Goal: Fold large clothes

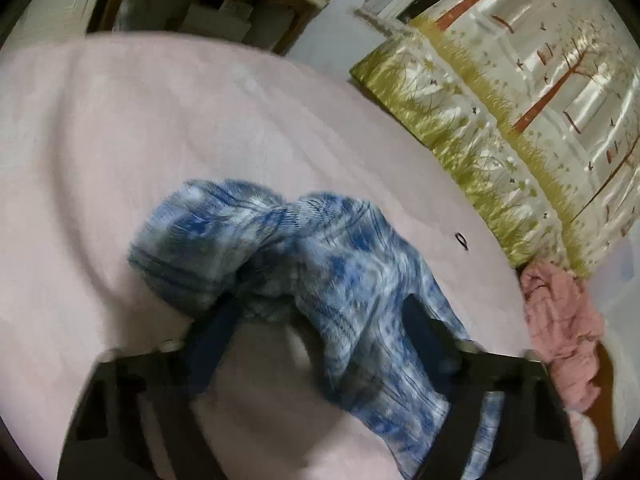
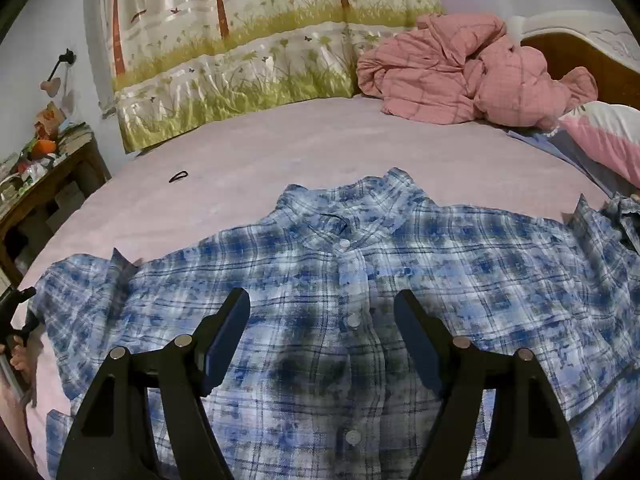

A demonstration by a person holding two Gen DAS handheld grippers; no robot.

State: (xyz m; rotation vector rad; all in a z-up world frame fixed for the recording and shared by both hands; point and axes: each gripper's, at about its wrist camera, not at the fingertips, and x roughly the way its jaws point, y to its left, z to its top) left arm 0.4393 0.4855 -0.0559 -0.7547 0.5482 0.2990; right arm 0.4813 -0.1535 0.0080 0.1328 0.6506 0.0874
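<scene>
A blue and white plaid shirt [image 2: 360,300] lies spread front-up on the pink bed sheet [image 2: 260,160], buttons down its middle, collar at the far side. My right gripper [image 2: 322,312] is open and empty, hovering above the shirt's chest. In the left wrist view, a bunched sleeve of the shirt [image 1: 280,264] drapes over my left gripper [image 1: 320,320]. Its fingers stand apart with cloth lying across them. The view is blurred by motion. The left gripper also shows at the left edge of the right wrist view [image 2: 16,312].
A folded quilt with a tree and grass print [image 2: 248,48] stands against the wall. A crumpled pink blanket [image 2: 472,76] and a pillow [image 2: 604,136] lie at the far right. A black hair tie [image 2: 178,176] lies on the sheet. A cluttered wooden table [image 2: 48,168] stands left.
</scene>
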